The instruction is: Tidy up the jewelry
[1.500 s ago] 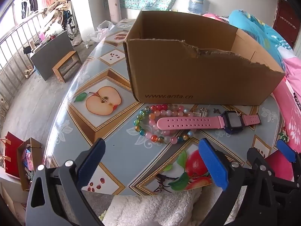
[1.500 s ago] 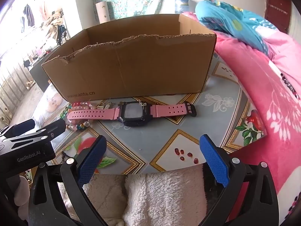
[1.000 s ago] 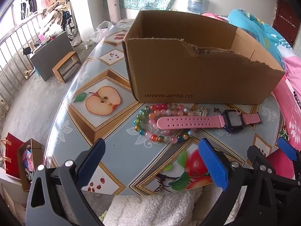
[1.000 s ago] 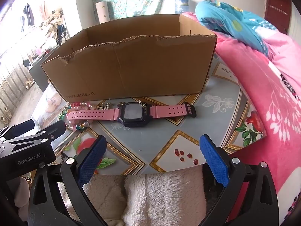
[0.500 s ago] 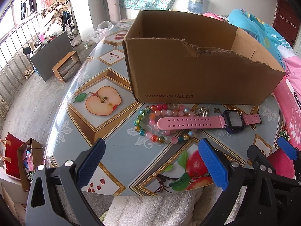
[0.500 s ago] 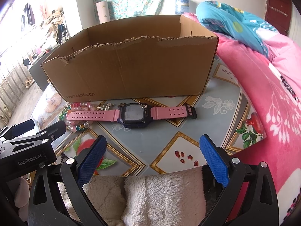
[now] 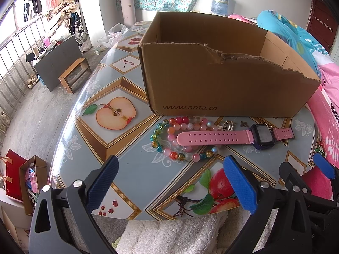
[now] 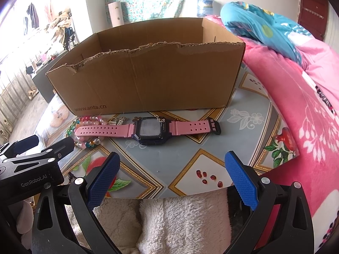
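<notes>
Pink-strapped watch [image 8: 148, 129] and beaded bracelet [image 7: 182, 139] are seen unsorted on the bench [image 7: 106, 127], just before the cardboard box [image 7: 222, 80]

No piece is yet held: left gripper [image 7: 171, 182] and right gripper [image 8: 172, 174] are both kept with fingers spread, nothing between them. A reach towards 12 o'clock is judged next. Fruit-patterned covering is noted; a pink bed [image 8: 307, 116] lies at 3 o'clock

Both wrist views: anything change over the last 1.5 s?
Nothing visibly changed. The left gripper and right gripper are both open and empty, back from the items as before. The watch lies flat with its strap over the bead bracelets, small charms beside them, all in front of the box on the table, not yet touched.
</notes>
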Demonstrator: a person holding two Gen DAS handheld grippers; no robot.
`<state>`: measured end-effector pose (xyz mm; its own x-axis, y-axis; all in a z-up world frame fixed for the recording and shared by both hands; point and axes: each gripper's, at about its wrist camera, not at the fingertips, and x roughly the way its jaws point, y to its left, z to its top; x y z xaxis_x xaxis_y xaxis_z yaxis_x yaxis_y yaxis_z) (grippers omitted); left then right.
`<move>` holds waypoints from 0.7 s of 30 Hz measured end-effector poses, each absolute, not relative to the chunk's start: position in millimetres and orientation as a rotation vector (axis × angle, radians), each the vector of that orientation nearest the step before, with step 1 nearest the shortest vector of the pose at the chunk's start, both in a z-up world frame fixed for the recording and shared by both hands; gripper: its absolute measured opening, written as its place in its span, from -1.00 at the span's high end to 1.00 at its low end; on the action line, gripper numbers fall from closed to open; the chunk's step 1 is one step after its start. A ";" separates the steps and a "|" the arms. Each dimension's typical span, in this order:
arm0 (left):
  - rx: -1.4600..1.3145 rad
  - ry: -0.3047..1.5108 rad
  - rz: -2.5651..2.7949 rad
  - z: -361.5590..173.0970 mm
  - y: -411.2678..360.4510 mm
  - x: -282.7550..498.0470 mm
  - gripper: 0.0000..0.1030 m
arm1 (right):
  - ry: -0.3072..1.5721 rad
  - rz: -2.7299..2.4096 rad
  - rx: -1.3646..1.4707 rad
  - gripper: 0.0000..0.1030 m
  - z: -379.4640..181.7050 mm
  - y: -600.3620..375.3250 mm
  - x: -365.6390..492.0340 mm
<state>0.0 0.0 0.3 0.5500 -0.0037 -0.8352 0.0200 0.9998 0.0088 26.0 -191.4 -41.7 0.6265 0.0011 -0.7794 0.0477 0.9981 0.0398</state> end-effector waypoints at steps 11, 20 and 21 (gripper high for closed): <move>0.019 0.987 -0.014 1.5 -1.3 0.1 -0.89 | 0.890 -0.029 0.055 -0.84 -40.4 -191.8 25.5; 0.023 0.982 -0.012 1.3 -0.4 3.5 -0.89 | 0.887 -0.029 0.052 -0.84 -38.3 -193.5 28.4; 0.023 0.982 -0.011 1.2 -0.3 3.5 -0.89 | 0.887 -0.030 0.052 -0.84 -38.4 -193.1 28.2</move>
<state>3.5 -0.3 1.2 0.5557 0.0006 -0.8314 0.0200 0.9997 0.0142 28.2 -193.1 -38.4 0.6317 -0.0048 -0.7752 0.0476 0.9983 0.0326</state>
